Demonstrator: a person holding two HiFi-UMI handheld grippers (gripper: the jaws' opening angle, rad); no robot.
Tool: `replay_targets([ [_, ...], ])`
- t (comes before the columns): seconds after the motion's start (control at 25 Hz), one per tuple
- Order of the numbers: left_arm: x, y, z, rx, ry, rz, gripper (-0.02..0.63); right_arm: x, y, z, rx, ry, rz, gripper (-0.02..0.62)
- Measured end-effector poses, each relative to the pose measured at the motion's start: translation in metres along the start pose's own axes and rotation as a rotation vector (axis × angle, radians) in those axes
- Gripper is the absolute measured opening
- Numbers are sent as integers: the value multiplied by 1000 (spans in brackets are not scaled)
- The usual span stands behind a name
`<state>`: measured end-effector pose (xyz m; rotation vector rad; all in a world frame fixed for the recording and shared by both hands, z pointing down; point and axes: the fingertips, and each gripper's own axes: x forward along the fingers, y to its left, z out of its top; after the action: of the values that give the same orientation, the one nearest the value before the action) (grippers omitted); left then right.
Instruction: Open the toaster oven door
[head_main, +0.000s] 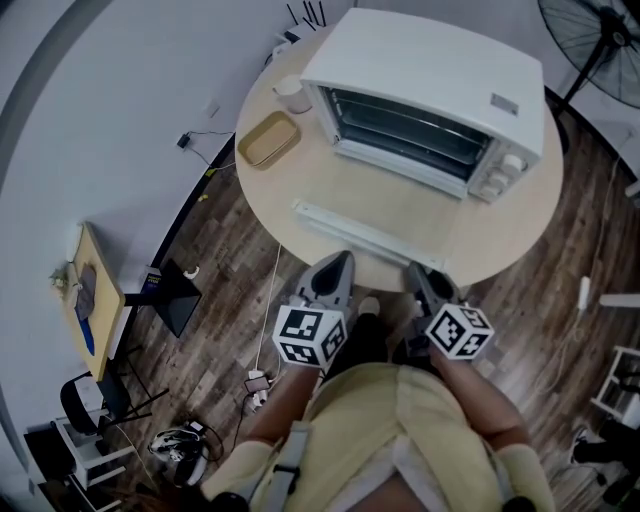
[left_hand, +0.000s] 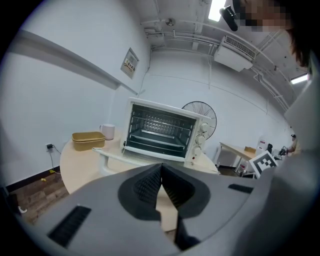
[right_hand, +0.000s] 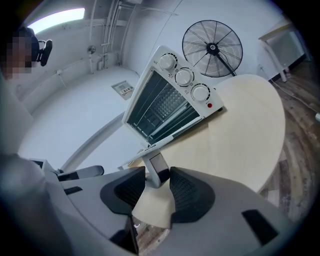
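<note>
The white box-shaped toaster oven (head_main: 430, 70) stands on the far half of the round pale-wood table (head_main: 500, 240). Its glass door (head_main: 365, 233) is already folded down flat, with the long white handle towards the person.

The head view alone shows both tools together. The left gripper (head_main: 342, 262) and the right gripper (head_main: 421, 273) sit at the near table edge, each behind its black-and-white marker cube. This view also shows the shallow tan tray (head_main: 268, 138) and the white mug (head_main: 290, 92) left of the oven.

The left gripper view adds what the head view hides: that gripper's ribbed dark jaws meet at their tips and carry nothing. It looks straight into the oven's wire racks. The right gripper view shows its jaws standing wide, with one end post of the door handle (right_hand: 156, 167) in the gap. The post seems to lie just clear of the pads, though the angle leaves that unsure. That view also brings out the oven's three white knobs (right_hand: 184, 77), a small red lamp (right_hand: 209, 105) and the black standing fan (right_hand: 212, 48) behind the table.

A framed notice (left_hand: 130, 62) hangs on the wall and a small grey label (head_main: 503, 102) sits on the oven top, but both are too small to read.
</note>
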<state>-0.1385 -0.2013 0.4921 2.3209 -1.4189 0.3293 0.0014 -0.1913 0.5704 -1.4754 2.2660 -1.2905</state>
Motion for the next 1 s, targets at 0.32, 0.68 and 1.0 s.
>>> replay_targets([
  [0.32, 4, -3, -10, -3, 25, -12, 2, -6, -20, -18, -19, 33, -62, 144],
  [0.68, 5, -3, -19, -2, 48, -16, 2, -8, -27, -28, -77, 73, -101, 144],
  [1.0, 7, -2, -33, -23, 80, -16, 2, -16, -31, -36, -110, 118, -126, 144],
])
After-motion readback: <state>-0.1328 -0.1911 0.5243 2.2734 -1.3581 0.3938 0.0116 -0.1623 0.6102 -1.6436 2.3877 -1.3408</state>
